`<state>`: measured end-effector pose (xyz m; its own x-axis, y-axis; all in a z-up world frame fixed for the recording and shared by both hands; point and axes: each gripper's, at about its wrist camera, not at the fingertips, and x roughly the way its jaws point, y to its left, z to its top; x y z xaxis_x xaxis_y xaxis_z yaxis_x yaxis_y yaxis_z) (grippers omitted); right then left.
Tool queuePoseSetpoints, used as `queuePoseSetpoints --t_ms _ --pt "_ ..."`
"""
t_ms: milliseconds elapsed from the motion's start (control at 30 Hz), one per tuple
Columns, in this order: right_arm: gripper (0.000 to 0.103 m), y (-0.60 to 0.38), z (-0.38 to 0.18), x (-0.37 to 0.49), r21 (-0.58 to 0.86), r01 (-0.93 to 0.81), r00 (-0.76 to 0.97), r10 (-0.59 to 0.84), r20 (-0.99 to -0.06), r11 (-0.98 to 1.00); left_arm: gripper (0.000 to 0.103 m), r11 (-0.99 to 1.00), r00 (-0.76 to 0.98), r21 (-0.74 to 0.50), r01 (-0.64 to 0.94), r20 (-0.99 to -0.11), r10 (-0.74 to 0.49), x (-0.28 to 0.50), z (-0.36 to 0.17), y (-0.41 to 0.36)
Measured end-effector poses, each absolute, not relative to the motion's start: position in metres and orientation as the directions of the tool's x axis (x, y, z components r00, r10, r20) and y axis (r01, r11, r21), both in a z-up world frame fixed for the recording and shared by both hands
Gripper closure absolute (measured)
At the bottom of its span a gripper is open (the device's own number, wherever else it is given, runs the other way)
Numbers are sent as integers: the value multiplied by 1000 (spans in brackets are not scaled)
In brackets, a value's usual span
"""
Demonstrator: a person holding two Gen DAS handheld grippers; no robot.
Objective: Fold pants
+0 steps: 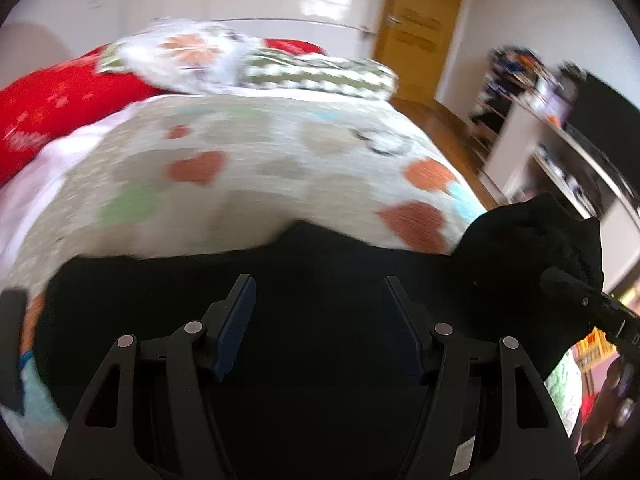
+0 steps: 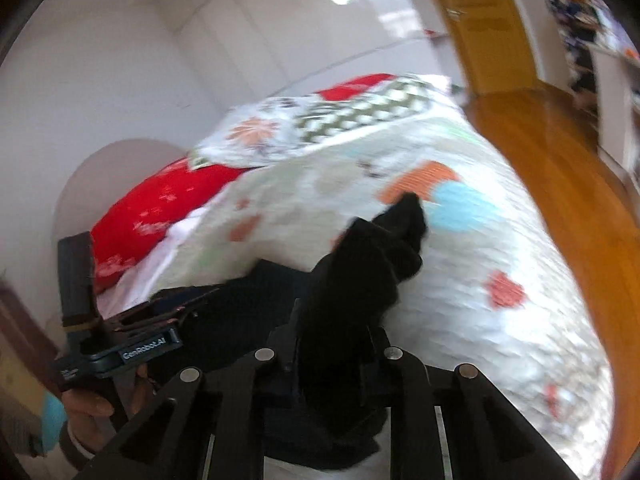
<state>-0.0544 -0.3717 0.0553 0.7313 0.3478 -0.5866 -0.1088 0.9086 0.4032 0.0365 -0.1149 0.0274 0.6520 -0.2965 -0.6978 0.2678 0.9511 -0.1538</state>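
Here, a bed (image 1: 256,184) is filling most of both views, its pale bedspread printed with orange, green and blue hearts; a red pillow (image 1: 52,100) and patterned cushions (image 1: 320,74) are lying at the far end. A wooden floor (image 2: 560,168) is running along the bed's side toward a yellow-brown door (image 1: 420,28).

The black pants (image 1: 320,280) are lying across the near edge of the bed, spread wide beneath the left gripper and gathered into a raised bunch at the end toward the right gripper.

The left gripper (image 1: 319,312) is tilting downward over the dark cloth, its jaws standing well apart, blue pads (image 1: 236,320) showing with nothing pinched between them. Whether the fingertips are touching the fabric cannot be told. In the right wrist view, the left tool body, labelled, is angling in from the left, a hand (image 2: 92,404) with a pale blue cuff wrapping around its handle.

The right gripper (image 2: 332,344) is also pointing downward, its jaws drawn close together and clamping a thick fold of the pants; the cloth is rising past the fingers in a crumpled peak above the bedspread. In the left wrist view that bunch is sitting at the right, the right tool's dark body just behind it.

Both views are blurring.
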Motion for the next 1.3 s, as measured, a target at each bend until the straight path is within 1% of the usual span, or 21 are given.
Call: queuePoseSetpoints --t_ms 67,133,267,333,367,433,467,567,633,733,867,900,933,967,1033,1067,1200,1300 --pt "85 -341 59 -44 395 -168 713 388 -584 903 38 963 670 -155 220 -694 -265 33 29 -90" --pt "84 -311 50 -30 408 -208 676 433 -597 889 38 971 675 -159 178 -698 -238 32 25 -71" --pt "75 -263 4 -4 487 -215 490 525 -696 846 38 976 655 -162 143 -724 -216 30 11 -55" --pt "72 -260 1 -9 533 -232 476 573 -667 813 38 975 649 -168 146 -728 -223 28 7 -55" --pt "68 -266 8 -16 552 -238 500 588 -636 799 38 973 645 -175 149 -729 -230 25 5 -55" --pt "64 -280 19 -24 548 -231 545 574 -611 804 38 967 636 -196 161 -729 -254 26 2 -59" --pt "64 -289 25 -29 531 -218 576 547 -607 819 38 964 631 -207 170 -728 -268 25 2 -62" --pt "64 -313 33 -38 362 -144 647 364 -670 921 38 951 615 -229 209 -725 -310 26 0 -78" --pt "64 -318 27 -41 314 -117 647 312 -696 942 38 946 595 -219 237 -738 -320 27 -4 -92" --pt "64 -320 10 -37 314 -114 617 314 -722 943 38 940 573 -198 277 -752 -327 28 -12 -112" --pt "64 -300 -13 -35 217 -143 578 259 -773 966 38 940 547 -169 298 -776 -313 35 -27 -129" --pt "64 -295 -14 -37 192 -152 581 245 -776 970 39 940 552 -155 305 -776 -307 35 -27 -131" --pt "64 -293 -12 -38 185 -163 582 246 -775 969 43 939 560 -144 312 -770 -304 35 -25 -132" --pt "64 -291 -10 -38 192 -174 581 258 -772 966 44 940 570 -136 314 -765 -301 36 -23 -131" --pt "64 -290 -4 -40 206 -193 582 281 -763 959 44 948 592 -107 300 -758 -273 39 -19 -130" --pt "64 -286 -4 -40 189 -201 581 273 -767 961 44 951 593 -102 292 -761 -264 40 -19 -128" --pt "63 -268 -19 -42 105 -201 568 203 -797 974 43 956 574 -129 263 -776 -263 41 -27 -119" --pt "63 -260 -18 -46 40 -196 582 149 -799 980 43 964 590 -120 236 -771 -240 34 -22 -111"
